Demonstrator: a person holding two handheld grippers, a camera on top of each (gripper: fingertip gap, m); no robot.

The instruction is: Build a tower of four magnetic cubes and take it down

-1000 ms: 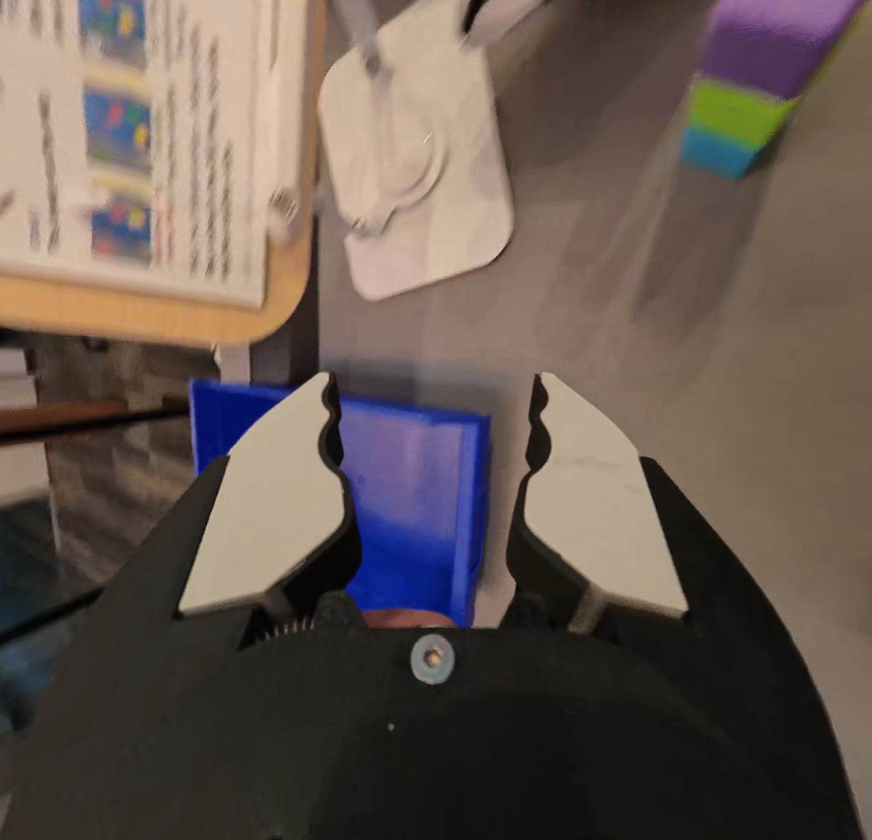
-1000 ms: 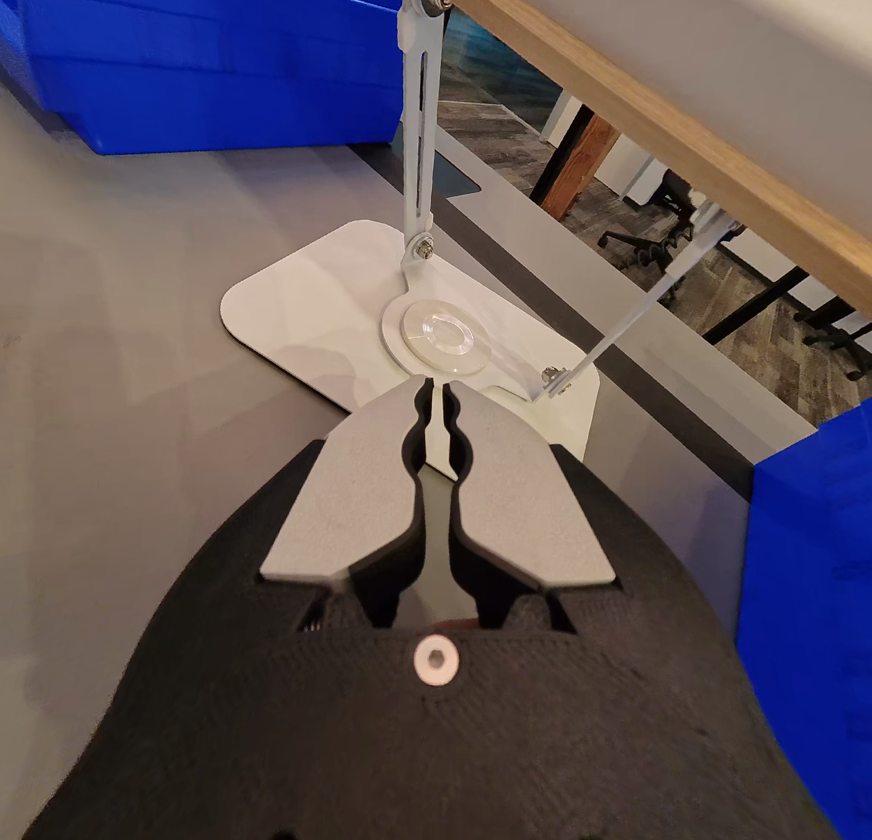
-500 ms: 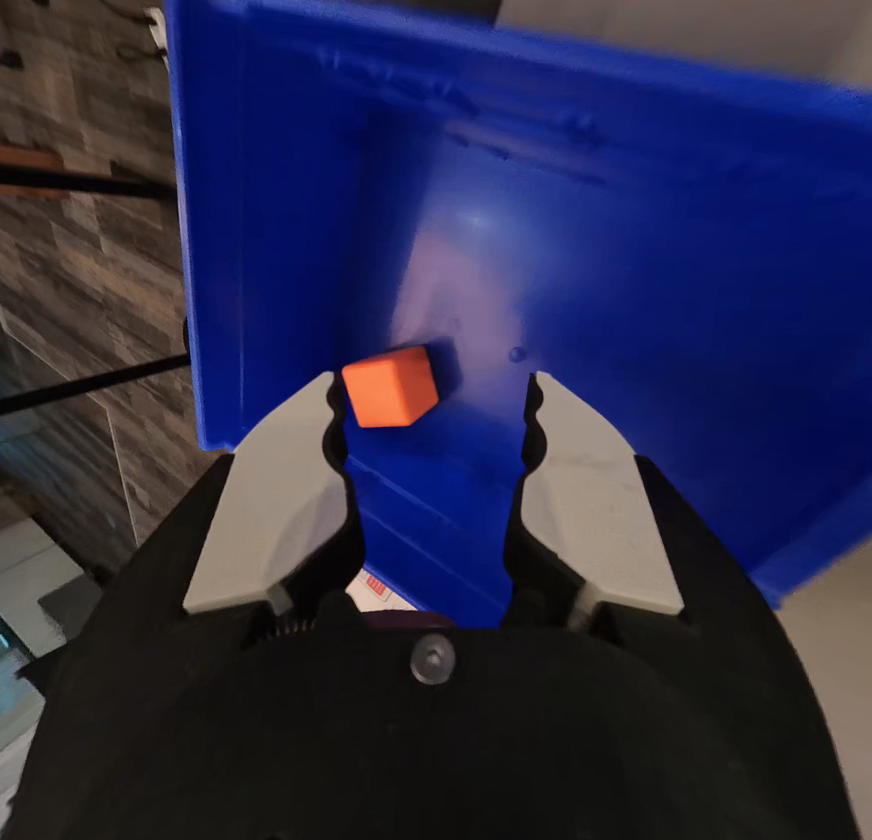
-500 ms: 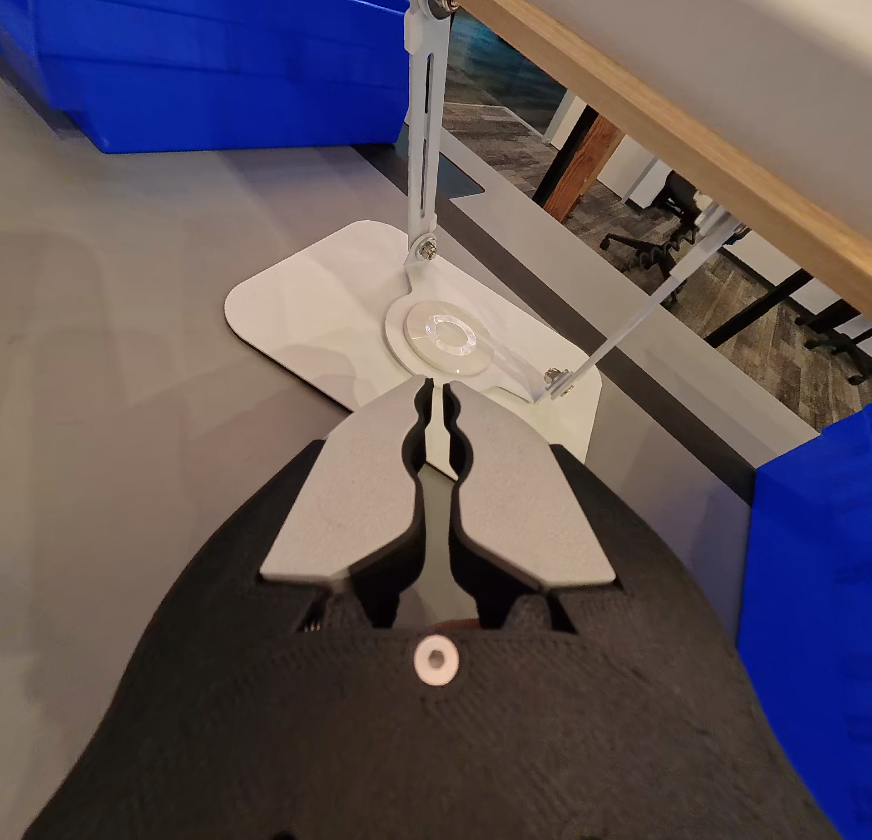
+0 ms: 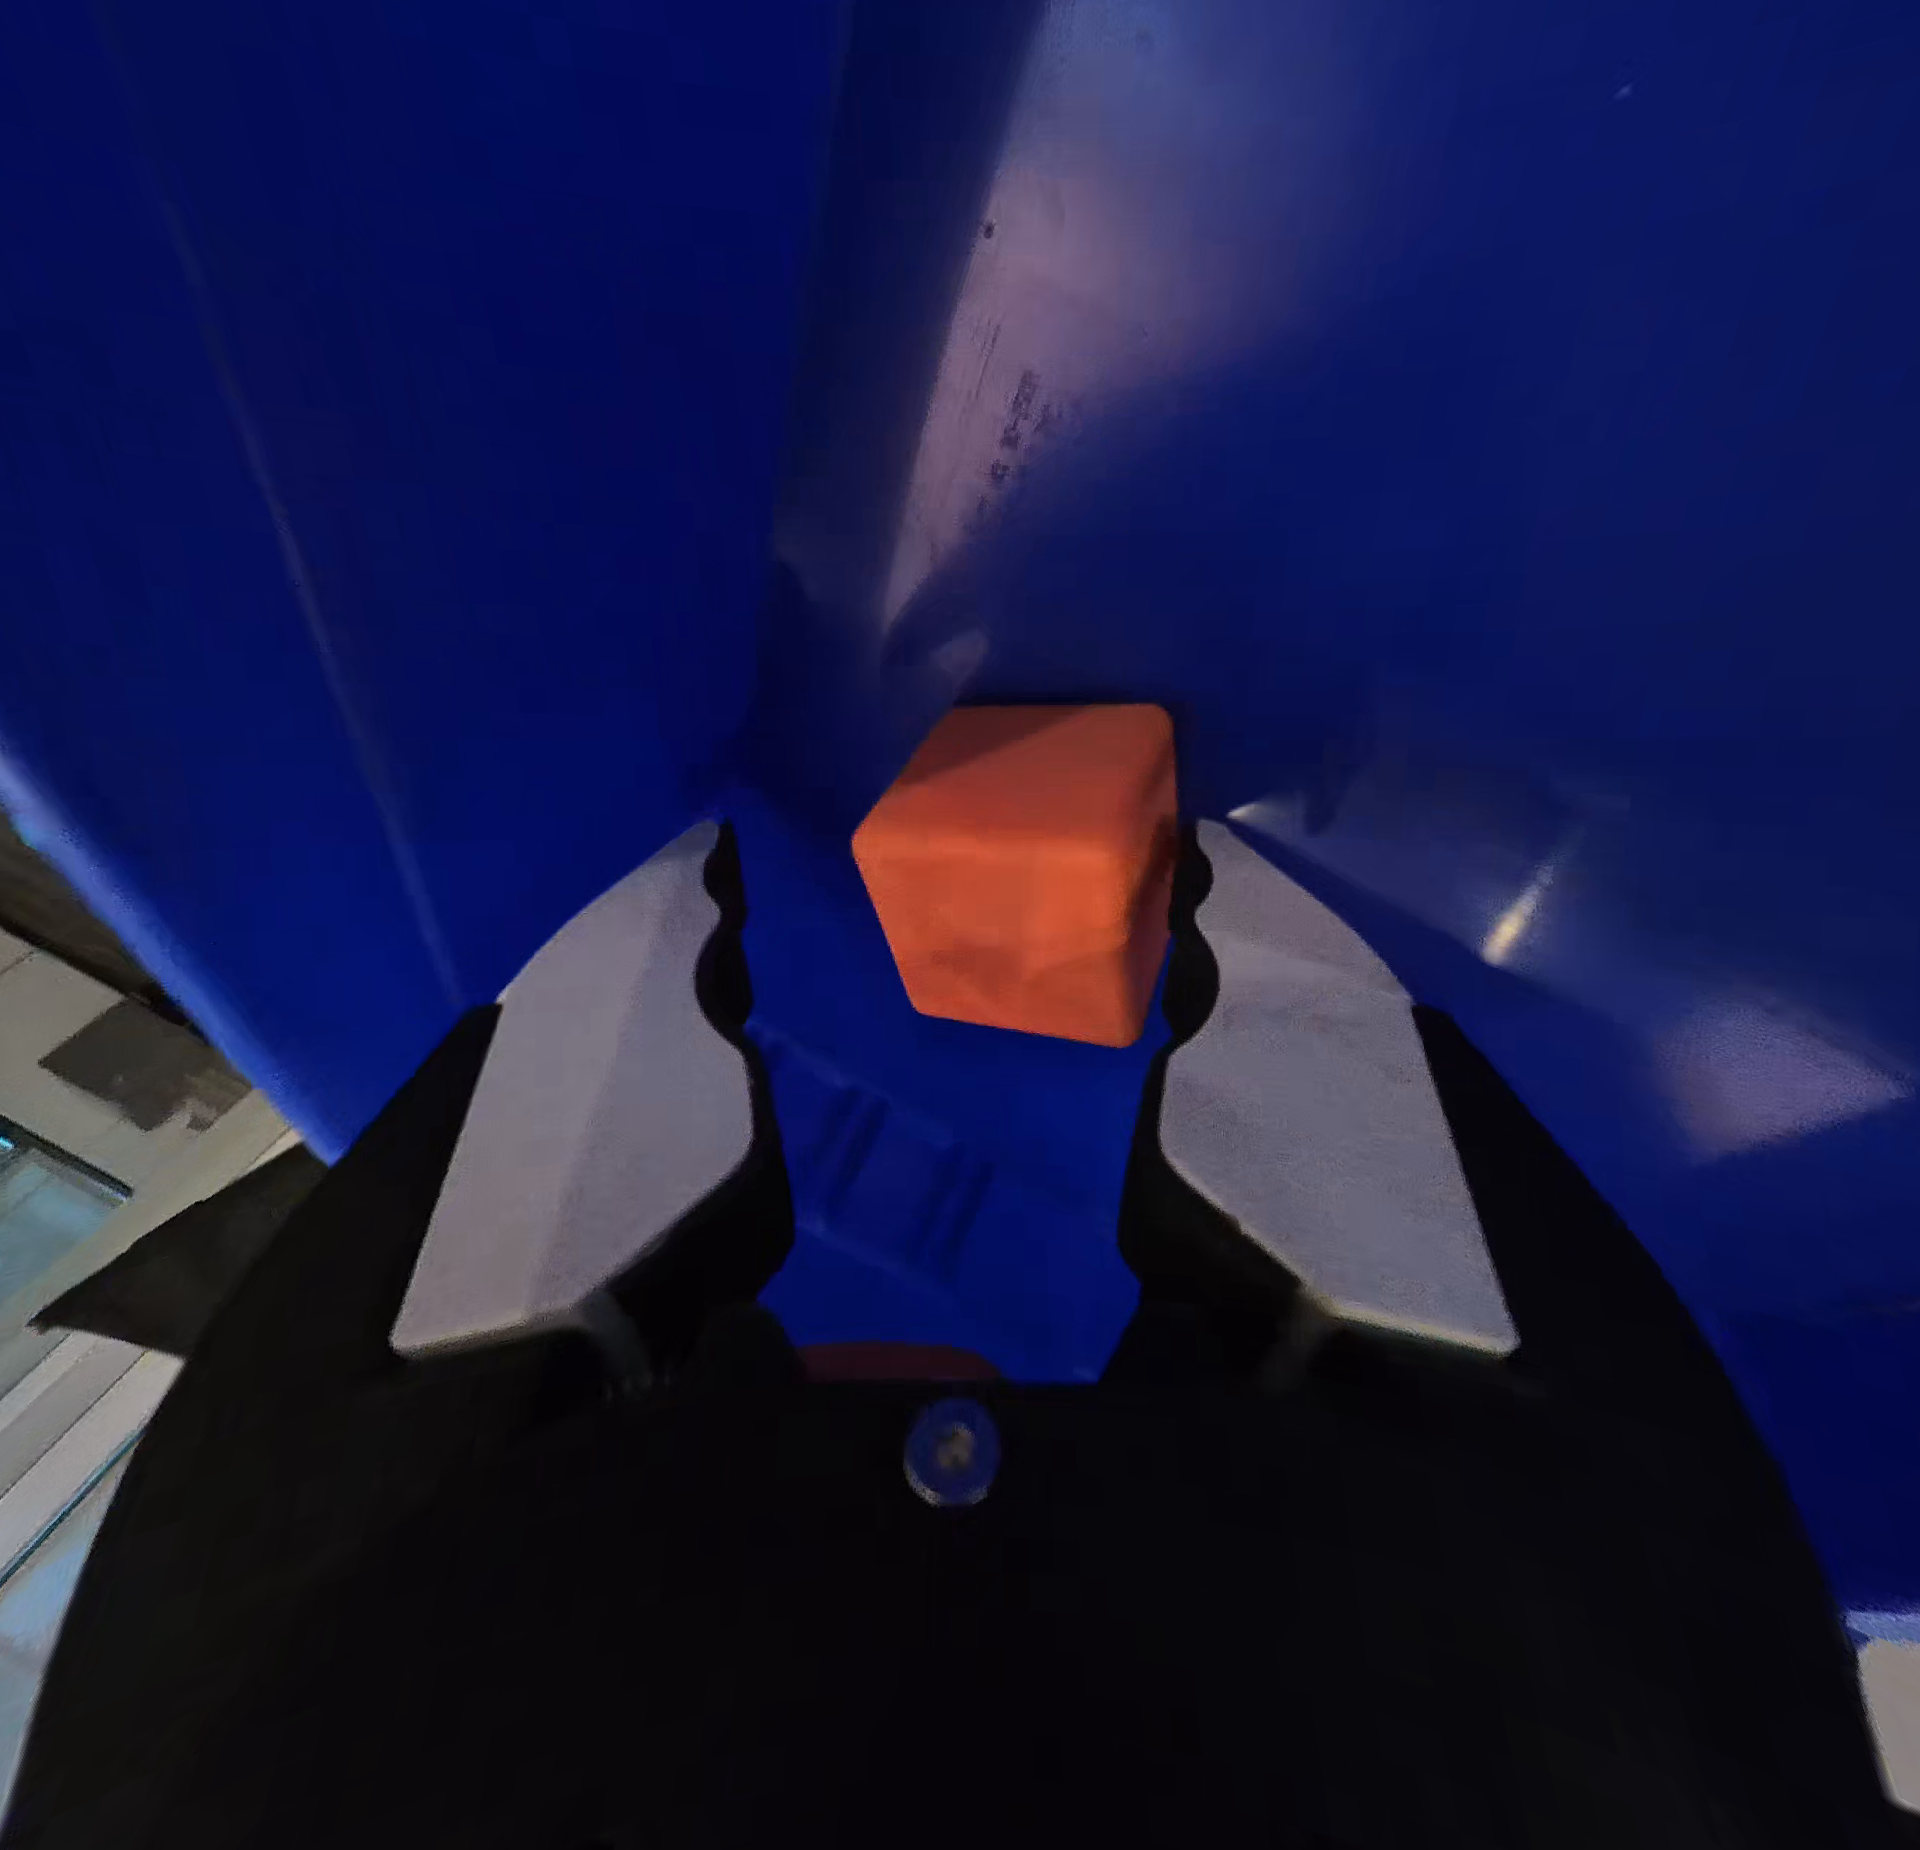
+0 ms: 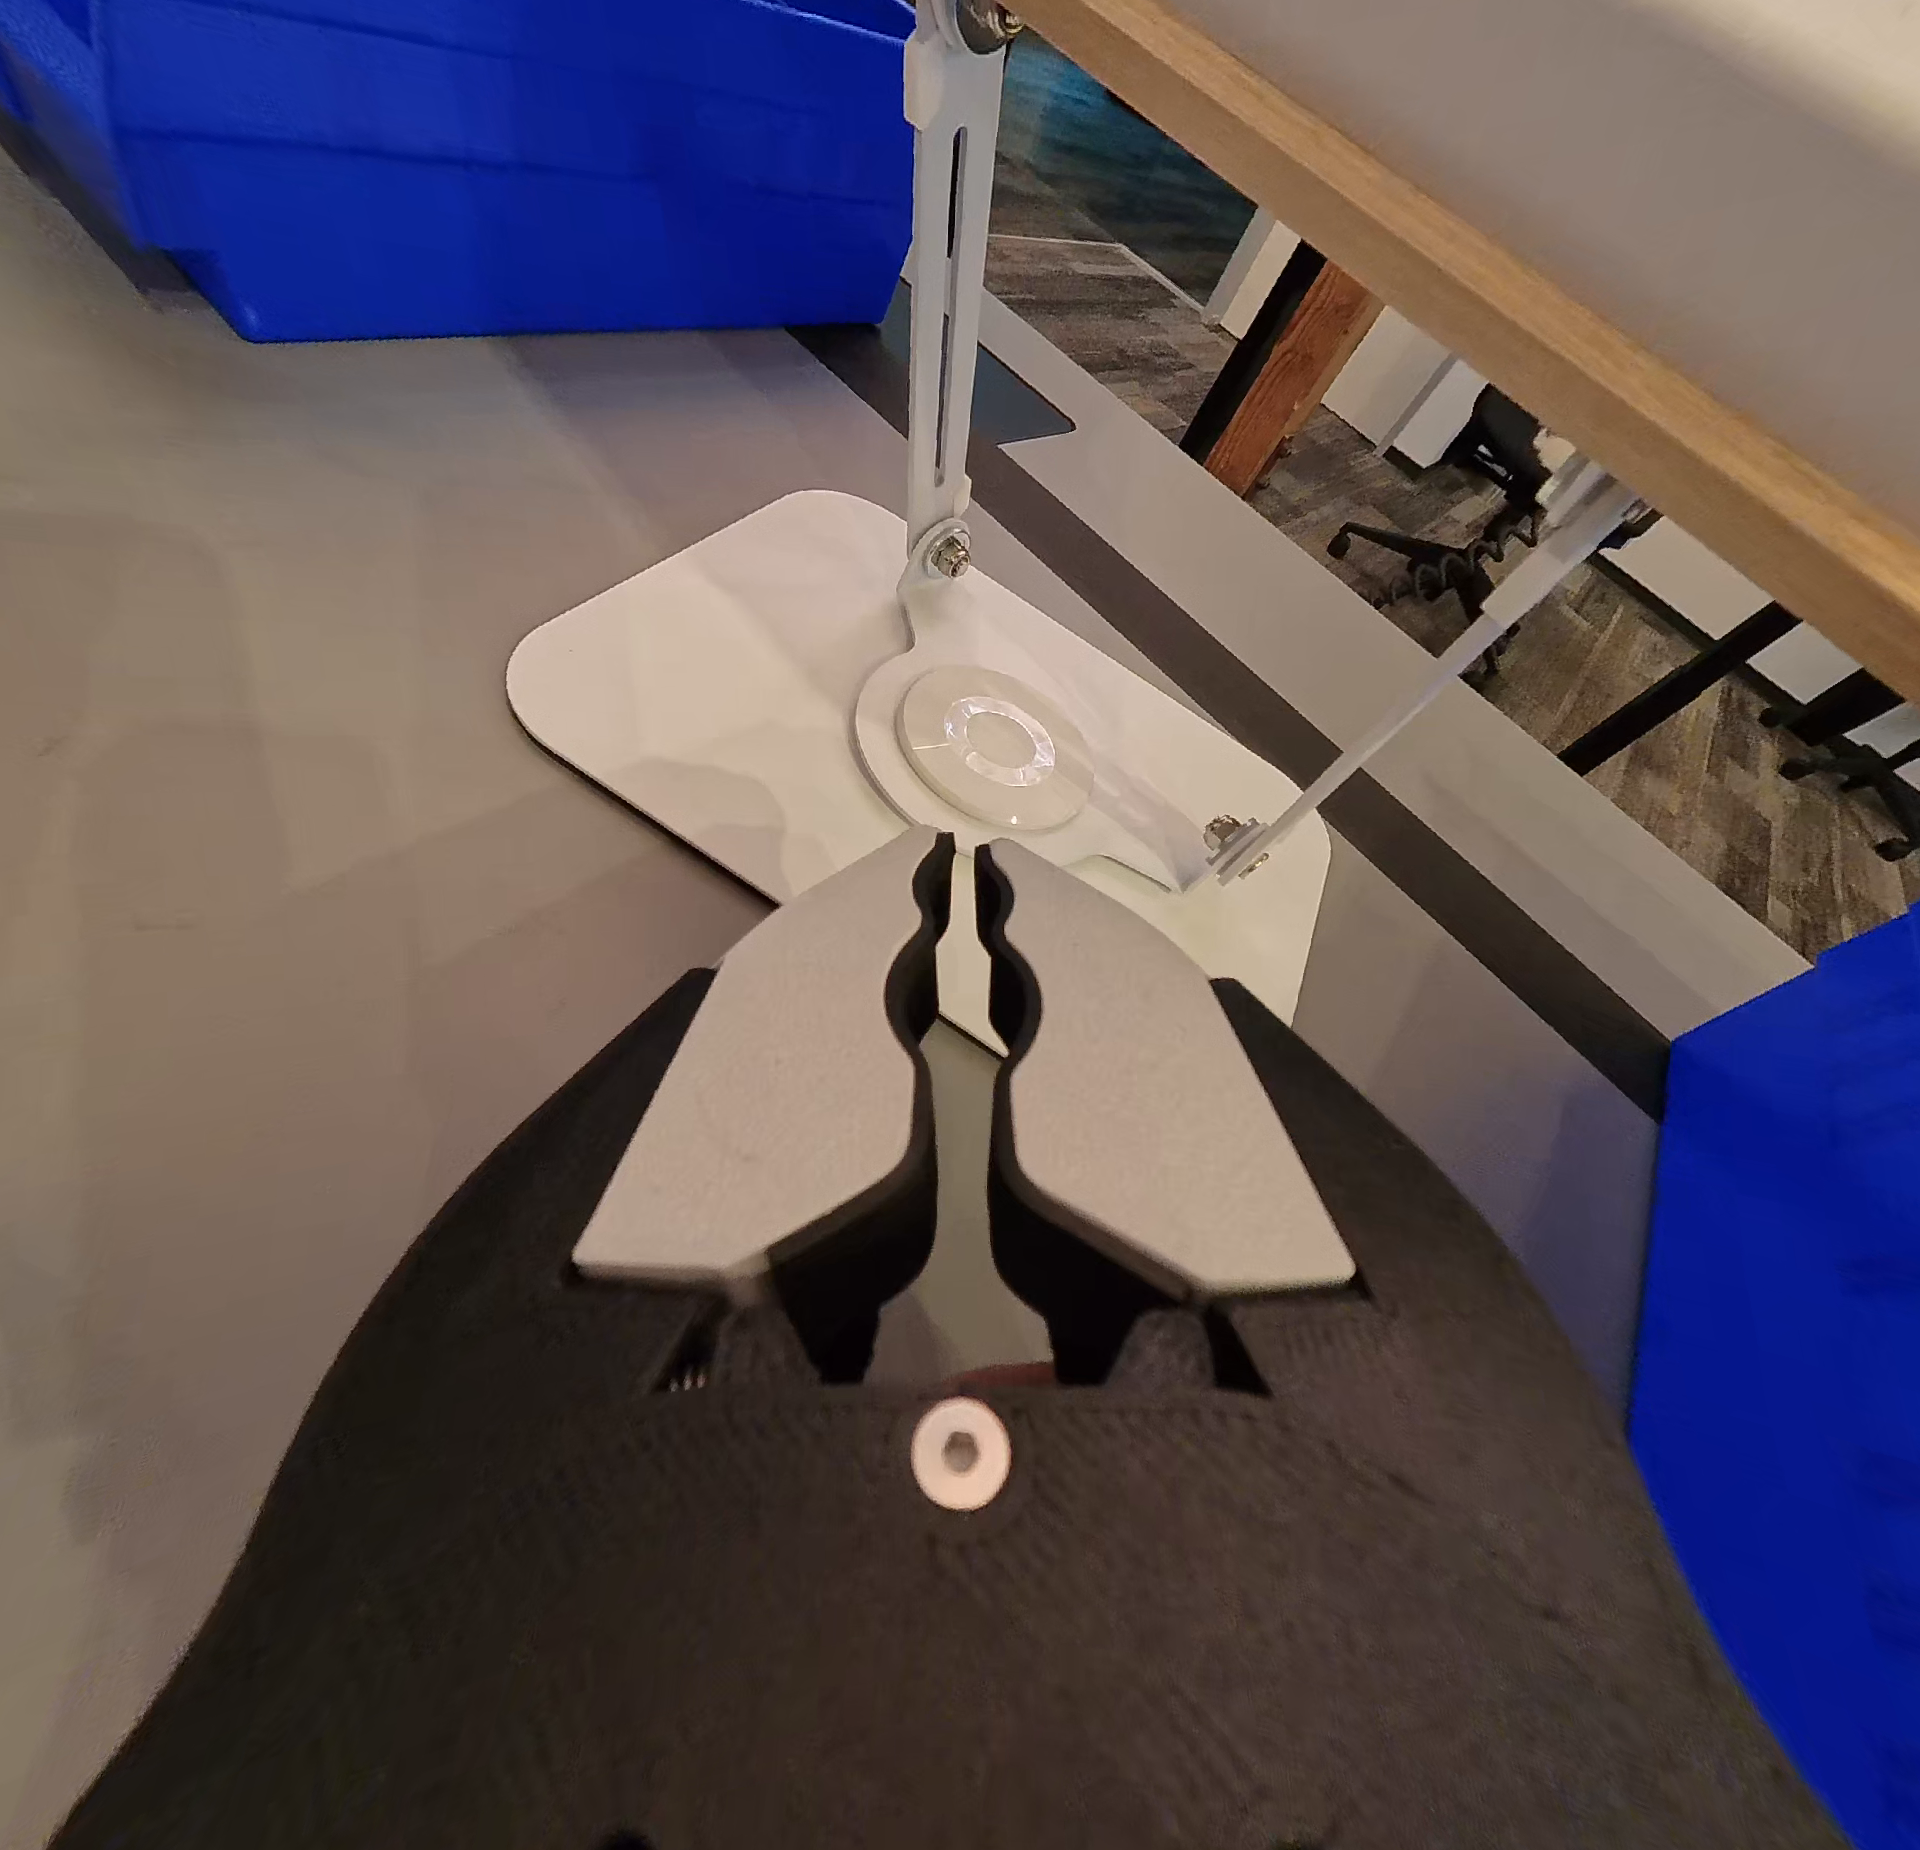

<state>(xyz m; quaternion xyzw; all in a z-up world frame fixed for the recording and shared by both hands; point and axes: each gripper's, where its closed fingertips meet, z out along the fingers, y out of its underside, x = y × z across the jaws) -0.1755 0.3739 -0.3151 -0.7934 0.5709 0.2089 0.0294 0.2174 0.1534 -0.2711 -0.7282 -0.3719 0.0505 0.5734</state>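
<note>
An orange cube (image 5: 1023,881) lies on the floor of a blue bin (image 5: 468,398) in the left wrist view. My left gripper (image 5: 956,844) is open, reaching down inside the bin. The cube sits between the fingertips, close against the right finger (image 5: 1309,1104), with a gap to the left finger. My right gripper (image 6: 964,844) is shut and empty, hovering over the grey table (image 6: 260,761) just before a white stand base (image 6: 727,647). The tower of other cubes is out of view.
A white stand arm (image 6: 945,273) rises from the base to a wooden board (image 6: 1455,242) overhead. A blue bin (image 6: 468,159) stands at the back left of the right wrist view, another blue bin (image 6: 1787,1281) at the right edge. My hands' fingertips stand some 45 cm from each other.
My left gripper has swung from the table into the blue bin and dropped close around the orange cube, still open. My right gripper has barely moved.
</note>
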